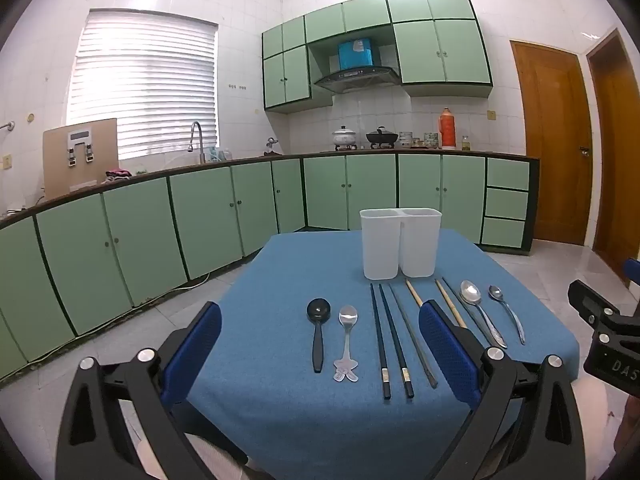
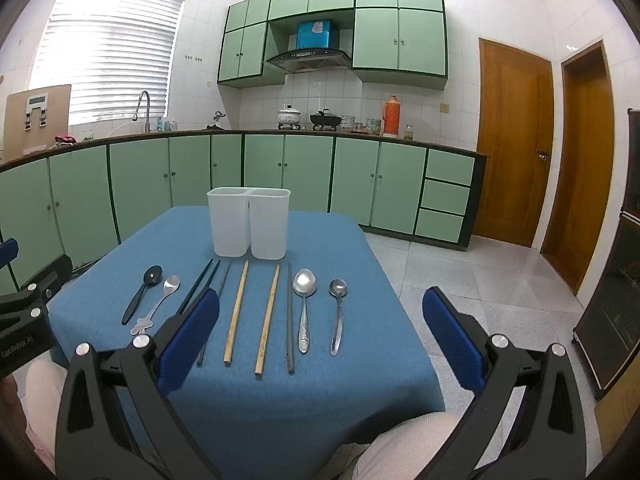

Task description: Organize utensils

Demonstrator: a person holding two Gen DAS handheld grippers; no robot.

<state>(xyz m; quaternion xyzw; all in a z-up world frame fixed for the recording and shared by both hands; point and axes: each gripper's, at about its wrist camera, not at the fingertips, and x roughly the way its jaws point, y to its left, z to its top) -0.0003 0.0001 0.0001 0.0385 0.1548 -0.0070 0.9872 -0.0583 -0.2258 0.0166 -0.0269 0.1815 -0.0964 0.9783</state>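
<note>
A white two-compartment holder stands at the far side of the blue-clothed table. Utensils lie in a row before it: a black spoon, a steel spoon with a figured handle, dark chopsticks, two bamboo chopsticks, a grey chopstick, a large steel spoon and a smaller one. My left gripper and right gripper both hover open over the table's near edge, holding nothing.
Green kitchen cabinets and a counter with pots and an orange thermos run behind the table. Wooden doors stand at the right. A person's knees in pale trousers sit under the near edge. Tiled floor surrounds the table.
</note>
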